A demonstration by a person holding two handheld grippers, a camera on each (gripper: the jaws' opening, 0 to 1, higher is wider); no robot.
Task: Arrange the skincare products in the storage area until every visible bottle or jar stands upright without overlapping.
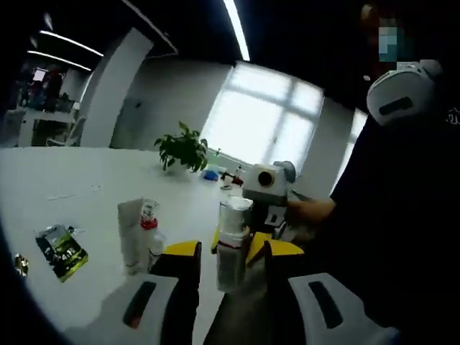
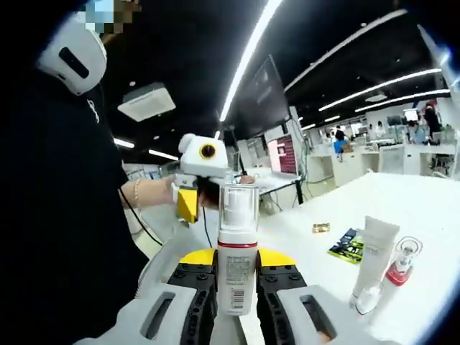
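A white pump bottle (image 2: 237, 273) with a red band and a clear cap stands upright between the jaws of my right gripper (image 2: 237, 260), which is shut on its lower body. In the left gripper view the same bottle (image 1: 233, 248) hangs in line with the wide gap of my left gripper (image 1: 233, 250), whose jaws stand open and apart from it. The right gripper (image 1: 237, 238) reaches in there from the right, held by a hand. On the table a white tube (image 2: 374, 262) (image 1: 131, 236) stands on its cap beside a small clear bottle (image 2: 402, 263) (image 1: 149, 224) with red trim.
A green sachet (image 1: 62, 251) (image 2: 348, 244) and a small gold packet (image 1: 20, 264) (image 2: 321, 228) lie on the white table (image 1: 86, 180). A potted plant (image 1: 183, 147) stands at its far side. The person in dark clothes fills one side. The left gripper (image 2: 188, 205) faces me.
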